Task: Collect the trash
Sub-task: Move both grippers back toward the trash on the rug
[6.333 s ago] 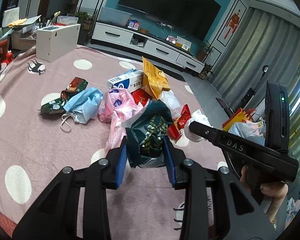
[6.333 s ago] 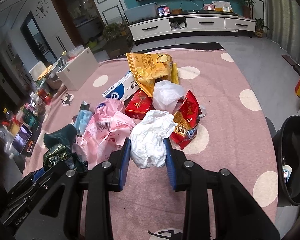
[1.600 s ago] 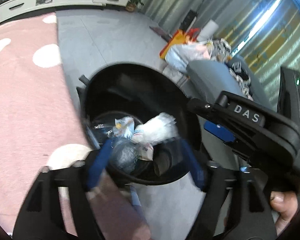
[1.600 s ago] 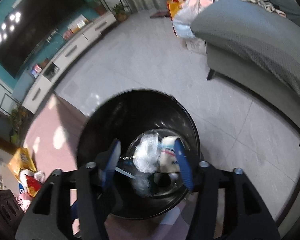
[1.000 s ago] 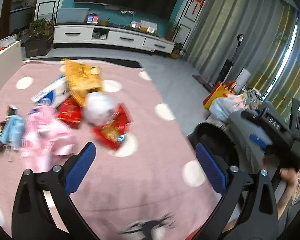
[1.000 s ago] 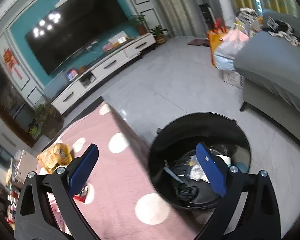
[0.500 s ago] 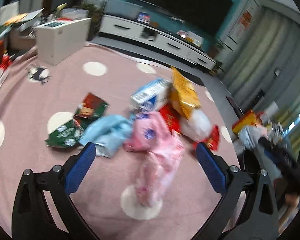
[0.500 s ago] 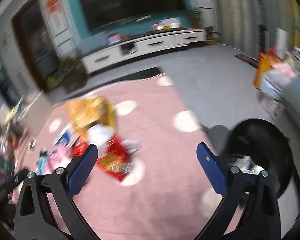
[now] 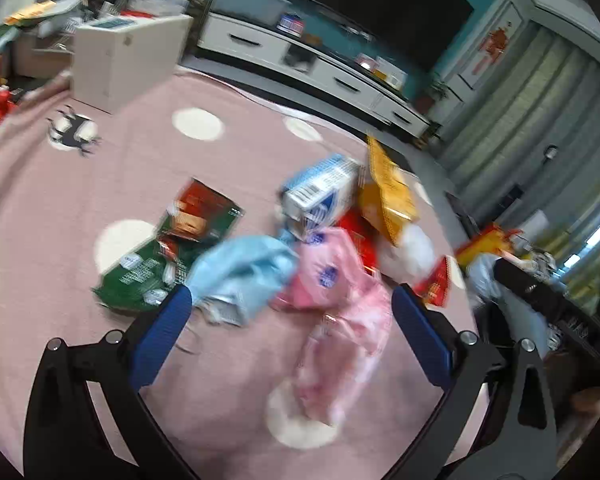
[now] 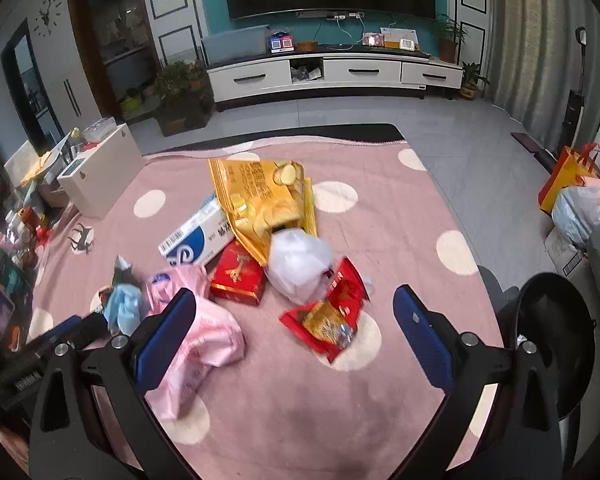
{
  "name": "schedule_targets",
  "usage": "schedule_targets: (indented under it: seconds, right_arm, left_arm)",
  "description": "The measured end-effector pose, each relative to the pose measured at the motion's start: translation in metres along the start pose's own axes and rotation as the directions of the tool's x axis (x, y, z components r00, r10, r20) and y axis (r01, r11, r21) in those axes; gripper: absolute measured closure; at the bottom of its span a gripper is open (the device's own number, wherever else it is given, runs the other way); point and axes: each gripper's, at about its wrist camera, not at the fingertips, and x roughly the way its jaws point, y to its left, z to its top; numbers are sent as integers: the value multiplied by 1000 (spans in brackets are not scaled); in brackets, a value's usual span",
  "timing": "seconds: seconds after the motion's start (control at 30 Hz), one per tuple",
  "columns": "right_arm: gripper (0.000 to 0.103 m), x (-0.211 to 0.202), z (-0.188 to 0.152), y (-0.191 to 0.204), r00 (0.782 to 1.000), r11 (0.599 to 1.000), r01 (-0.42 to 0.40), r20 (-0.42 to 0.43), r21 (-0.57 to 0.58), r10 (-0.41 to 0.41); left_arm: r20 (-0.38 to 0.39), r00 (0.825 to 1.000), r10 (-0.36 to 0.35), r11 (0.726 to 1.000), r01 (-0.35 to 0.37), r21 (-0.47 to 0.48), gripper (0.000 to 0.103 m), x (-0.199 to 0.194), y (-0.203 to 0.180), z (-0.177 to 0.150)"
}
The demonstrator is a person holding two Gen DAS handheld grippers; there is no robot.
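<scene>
**Q:** Pink carpet with white spots fills both views. What sits nearest the cameras?

**A:** Each gripper's own blue-padded fingers. The left gripper has its jaws spread wide with nothing between them. The right gripper is just as wide apart and holds nothing. Both hang above the rug.

**Q:** And the trash itself?

**A:** Scattered in one loose heap on the rug just ahead. Closest to the left gripper lie a pink plastic bag and a pale blue crumpled piece, with a green snack wrapper to their left. Nearest the right gripper is a red and gold wrapper. Behind it, touching, a white crumpled bag, a red flat box, then a blue and white carton and a yellow chip bag farthest back.

**Q:** Any containers?

**A:** A black bin stands off the rug at the right edge of the right view. Its inside is too dark to tell what it holds.

**Q:** What could go wrong?

**A:** The left view is blurred, so aim may be poor. The pieces overlap, so closing on one may drag a neighbour, and thin slippery film could slide out of the pads on the carry to the bin. That is my judgement.
</scene>
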Motion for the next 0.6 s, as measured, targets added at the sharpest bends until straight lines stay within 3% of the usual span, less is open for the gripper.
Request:
schedule_targets:
  seconds: [0.1, 0.37, 0.6]
  right_arm:
    - [6, 7, 11, 5, 1000, 1000, -8, -7, 23, 8]
    - [6, 29, 10, -1, 1000, 994, -20, 20, 103, 18]
    - [6, 51, -2, -25, 998, 985, -53, -18, 162, 57]
  left_arm:
    - [16, 999, 39, 999, -39, -10, 3, 1, 6, 3]
    - [41, 999, 12, 999, -10, -48, 3, -11, 17, 9]
    - [5, 1000, -26, 998, 26, -63, 4, -9, 17, 8]
